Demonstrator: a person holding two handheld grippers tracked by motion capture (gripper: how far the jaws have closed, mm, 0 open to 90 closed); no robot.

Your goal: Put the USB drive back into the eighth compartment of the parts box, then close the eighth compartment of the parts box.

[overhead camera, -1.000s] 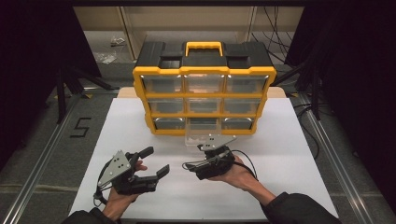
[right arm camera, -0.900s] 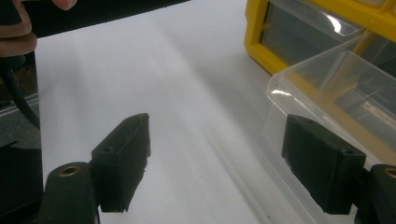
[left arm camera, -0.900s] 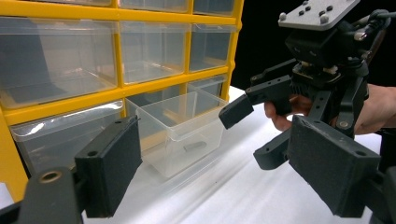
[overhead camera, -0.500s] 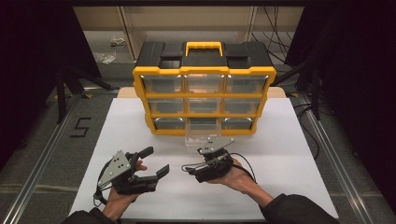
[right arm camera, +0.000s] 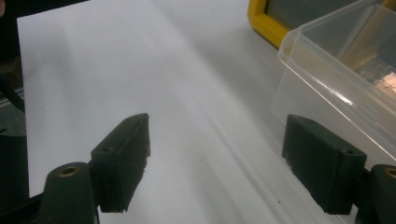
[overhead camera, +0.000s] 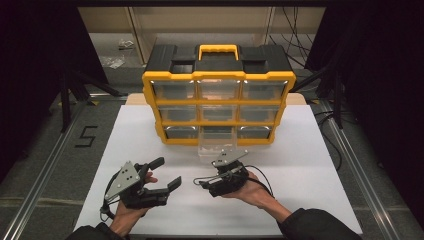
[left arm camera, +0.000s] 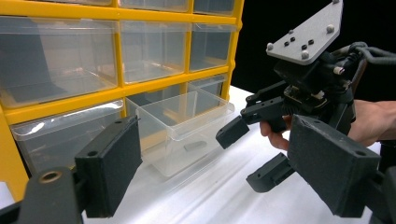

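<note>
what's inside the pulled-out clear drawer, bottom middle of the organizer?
In the left gripper view the drawer holds one small grey piece on its floor; what it is can't be told. The drawer's rear, still inside the organizer, is hidden. Both grippers are open and apart from it.

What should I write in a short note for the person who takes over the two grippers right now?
Left gripper: open, empty, over the white table at front left.
Right gripper: open, empty, just in front of the pulled-out drawer, not touching it.
Clear drawer: bottom middle slot of the yellow organizer, pulled well out but not removed; a small dark piece lies inside.
Done: drawer pulled out.
Left, as I judge it: probably handle the drawer or its small piece, then push it back in. The other drawers are closed.
</note>
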